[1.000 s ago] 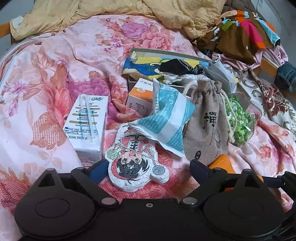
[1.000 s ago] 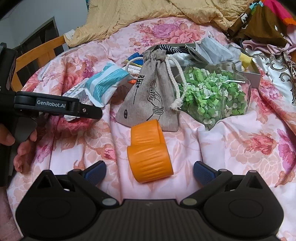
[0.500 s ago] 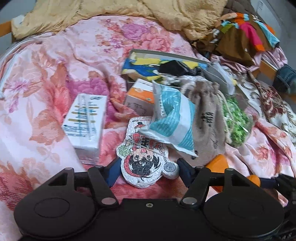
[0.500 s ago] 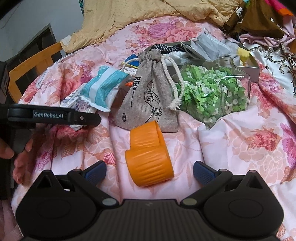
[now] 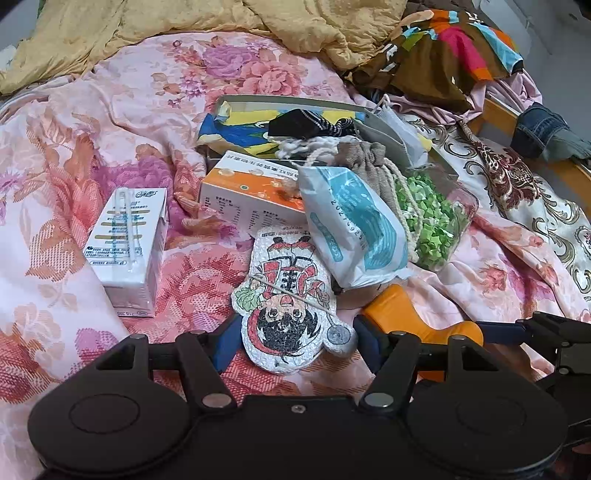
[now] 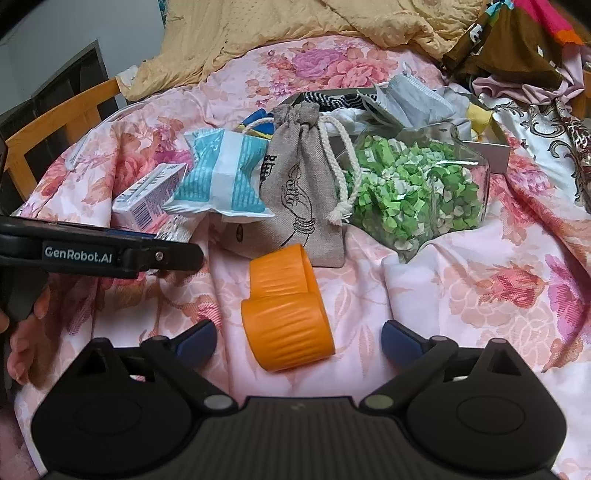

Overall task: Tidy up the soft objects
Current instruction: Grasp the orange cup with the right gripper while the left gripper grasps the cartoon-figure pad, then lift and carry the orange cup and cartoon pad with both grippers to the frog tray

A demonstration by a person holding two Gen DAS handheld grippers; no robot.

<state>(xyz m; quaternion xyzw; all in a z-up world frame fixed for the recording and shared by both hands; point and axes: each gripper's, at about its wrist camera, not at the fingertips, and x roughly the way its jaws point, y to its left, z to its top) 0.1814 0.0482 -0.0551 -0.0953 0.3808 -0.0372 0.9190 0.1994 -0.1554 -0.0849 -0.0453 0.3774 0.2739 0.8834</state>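
A flat cartoon-figure sponge pad (image 5: 291, 306) lies on the floral bed sheet, its lower end between the fingers of my left gripper (image 5: 291, 341), which touch both its sides. My right gripper (image 6: 299, 338) is open, its fingers either side of an orange curled band (image 6: 286, 314) without touching it. A blue-and-white soft packet (image 5: 356, 229) (image 6: 221, 184), a grey drawstring pouch (image 6: 303, 184) and a clear bag of green bits (image 6: 417, 192) lie behind. A grey open box (image 5: 295, 107) holds cloths.
A white carton (image 5: 127, 240) lies at left and an orange-and-white box (image 5: 251, 192) beside the grey box. A yellow blanket (image 5: 184, 26) and colourful clothes (image 5: 454, 48) lie at the back. A wooden chair (image 6: 55, 122) stands left of the bed.
My left gripper has moved forward and its fingers have closed in around the cartoon pad. My right gripper has crept a little closer to the orange band and stays open.
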